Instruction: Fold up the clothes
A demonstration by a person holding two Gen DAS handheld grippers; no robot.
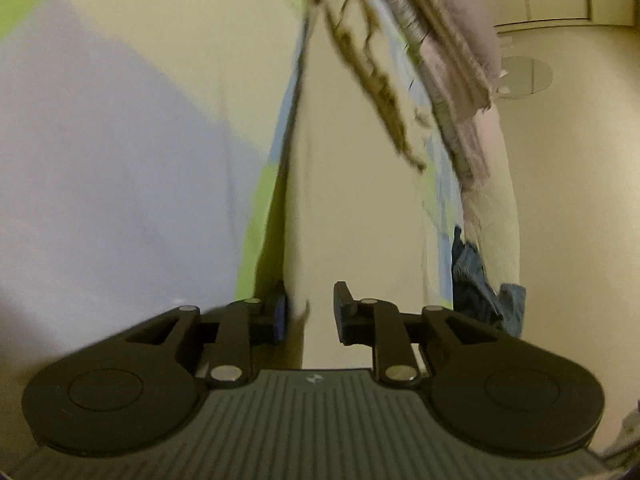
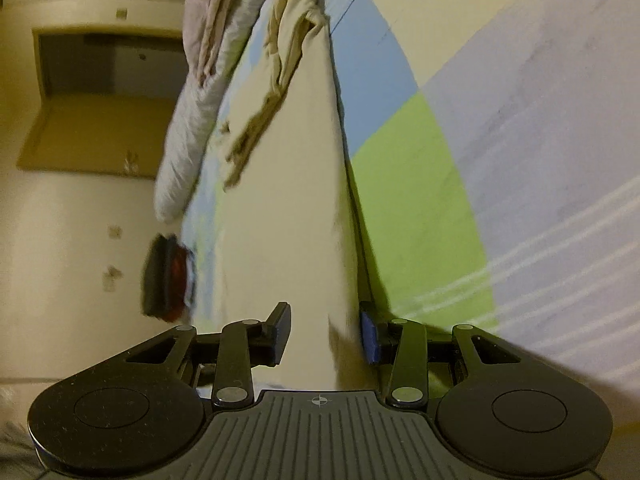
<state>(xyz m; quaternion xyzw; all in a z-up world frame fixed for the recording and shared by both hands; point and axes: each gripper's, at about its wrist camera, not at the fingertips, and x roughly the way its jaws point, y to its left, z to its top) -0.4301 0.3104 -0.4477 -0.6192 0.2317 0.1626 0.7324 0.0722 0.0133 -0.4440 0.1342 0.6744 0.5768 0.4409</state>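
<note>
Cream cloth [image 1: 352, 200] lies stretched on the bed [image 1: 100, 140], its near edge between both grippers. Left gripper [image 1: 310, 312] and right gripper [image 2: 326, 336] each have jaws apart around that edge, not pinching. Folding looks barely begun; other clothes [image 1: 452, 40] wait nearby.

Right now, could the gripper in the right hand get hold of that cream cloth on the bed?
Probably yes. The cream garment already runs up between the right gripper and its open fingers, lying on the checked bedsheet. Nothing sits in the way; whether the pads touch it yet is unclear.
</note>
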